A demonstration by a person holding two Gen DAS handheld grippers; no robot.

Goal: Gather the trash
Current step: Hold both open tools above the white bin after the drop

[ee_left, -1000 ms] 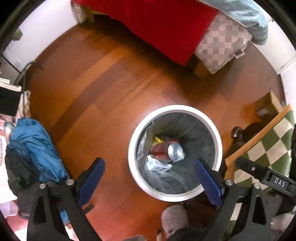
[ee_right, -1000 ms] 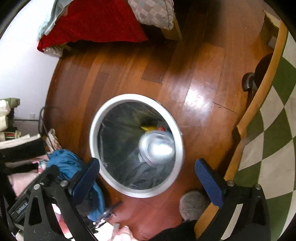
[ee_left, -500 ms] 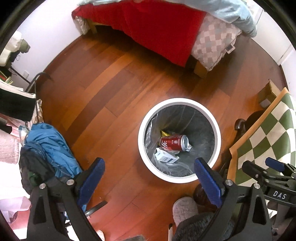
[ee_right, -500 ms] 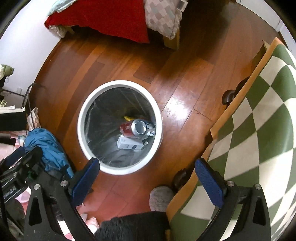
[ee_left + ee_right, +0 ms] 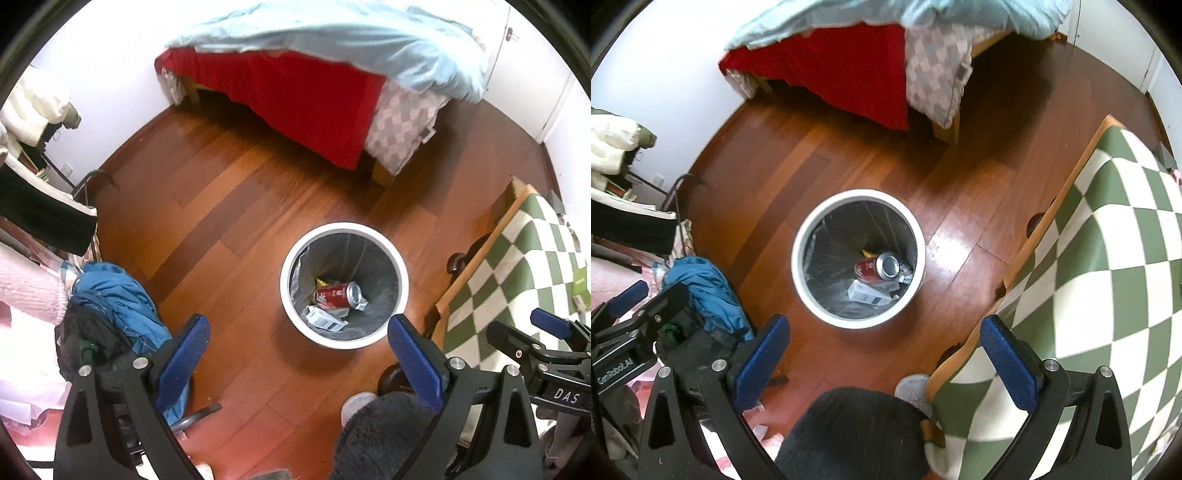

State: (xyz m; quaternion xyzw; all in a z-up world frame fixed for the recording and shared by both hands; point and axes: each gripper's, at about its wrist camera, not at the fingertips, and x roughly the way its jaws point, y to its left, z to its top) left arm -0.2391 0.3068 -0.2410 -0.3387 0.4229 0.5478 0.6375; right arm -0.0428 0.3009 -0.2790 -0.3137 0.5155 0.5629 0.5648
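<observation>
left gripper [image 5: 295, 349] jaws wide, empty | right gripper [image 5: 882, 350] likewise | red soda can [image 5: 337, 295] lies in white bin [image 5: 286, 258] beside carton [image 5: 325, 320] | light, dentable, slick (grip mid-body)

Bin mouth: the bin [image 5: 400, 266] stands uncovered below my claws.
Floor: bare wood [image 5: 221, 206] between bin and bed [image 5: 303, 99].
My left: clothes pile [image 5: 118, 299].
My right: checkered cloth [image 5: 1108, 258].
</observation>
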